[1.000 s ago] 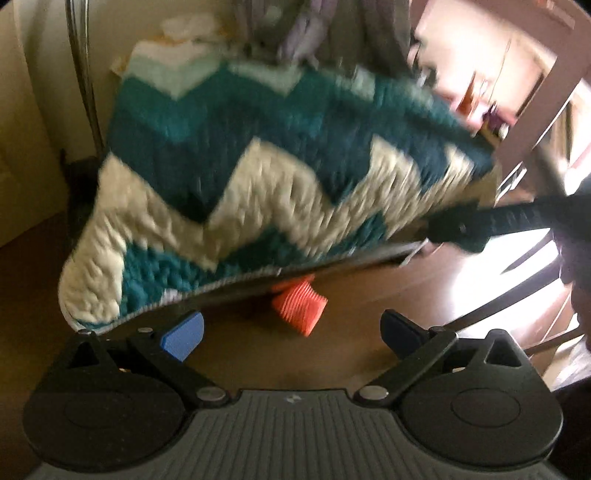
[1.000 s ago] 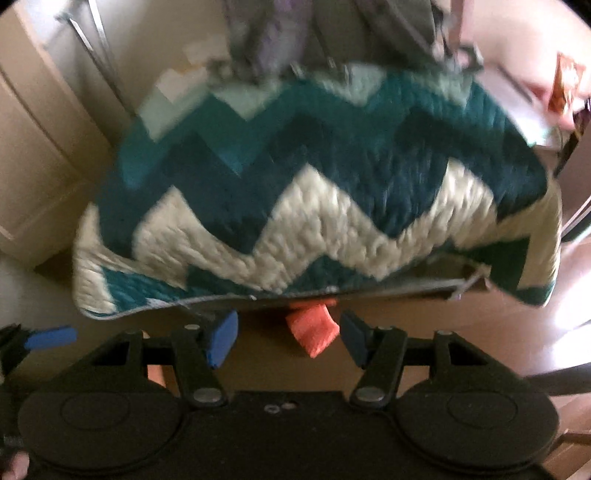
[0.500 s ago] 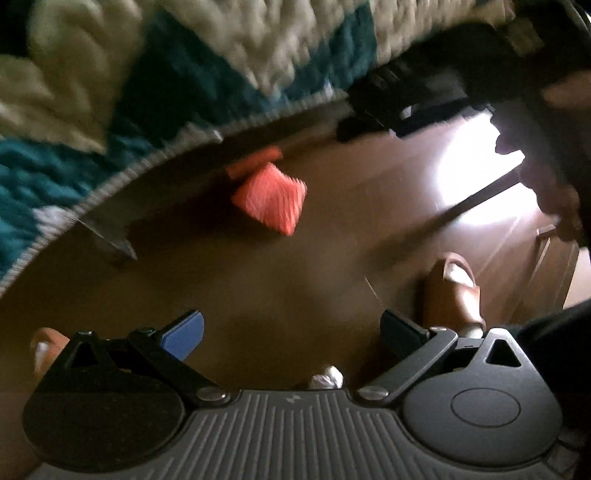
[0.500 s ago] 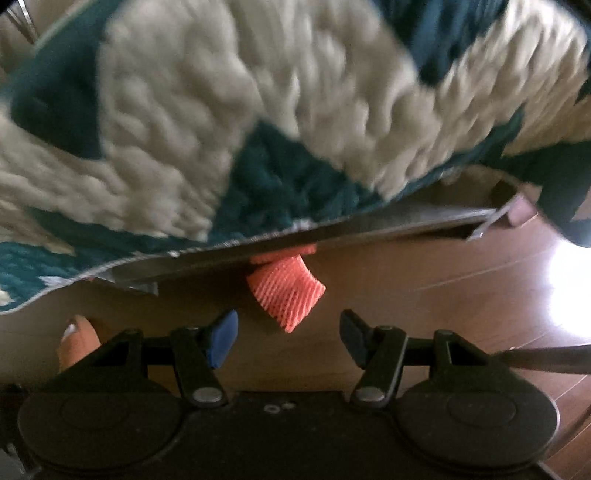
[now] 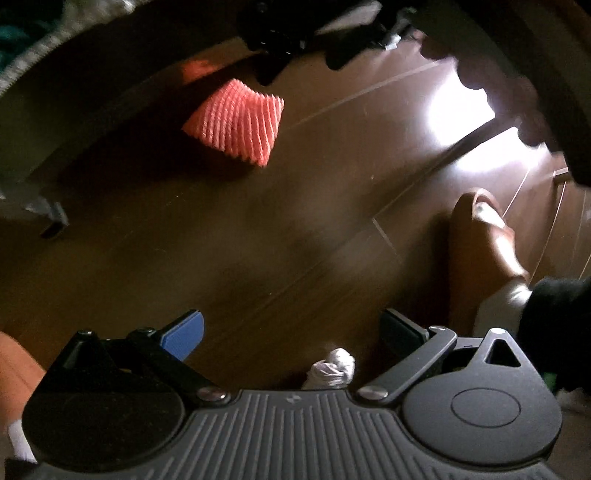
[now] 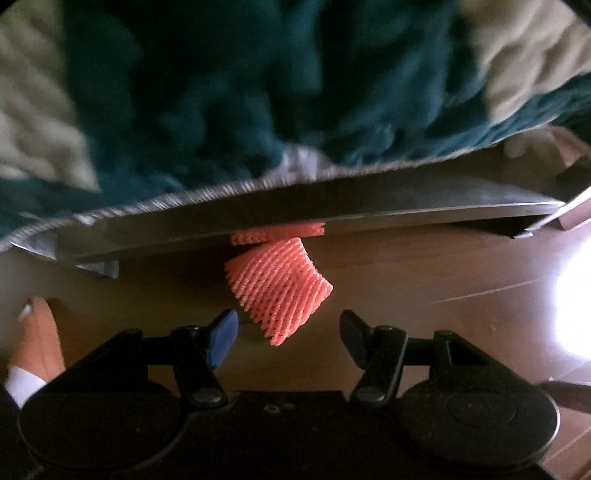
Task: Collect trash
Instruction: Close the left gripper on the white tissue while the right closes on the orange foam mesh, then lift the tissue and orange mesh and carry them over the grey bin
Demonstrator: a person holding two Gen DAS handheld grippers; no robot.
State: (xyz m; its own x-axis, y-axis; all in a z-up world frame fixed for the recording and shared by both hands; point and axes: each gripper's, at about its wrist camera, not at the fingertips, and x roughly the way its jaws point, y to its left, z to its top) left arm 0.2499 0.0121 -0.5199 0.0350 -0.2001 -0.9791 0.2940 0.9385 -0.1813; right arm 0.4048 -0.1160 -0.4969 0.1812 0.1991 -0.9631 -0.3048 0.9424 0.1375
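An orange foam fruit net point(image 6: 280, 288) lies on the dark wood floor, partly tucked under the bed's metal rail point(image 6: 295, 218). My right gripper point(image 6: 288, 332) is open and points down at it; the net's near corner reaches in between the fingertips without touching the pads. In the left wrist view the same net point(image 5: 236, 122) lies well ahead of my open left gripper point(image 5: 291, 328), with the right gripper point(image 5: 288, 33) dark above it. A small crumpled white wad point(image 5: 332, 369) lies on the floor close to the left gripper's base, between its fingers.
A teal and cream quilt point(image 6: 221, 92) hangs over the bed edge just above the net. A person's brown slipper point(image 5: 484, 229) stands on the floor at the right and another foot point(image 6: 37, 332) at the left. Glare point(image 5: 461, 114) brightens the floor to the right.
Both grippers have dropped steeply toward the floor, so the net looms larger. The quilt has slid up out of the left view. The white wad and slippers have come into sight.
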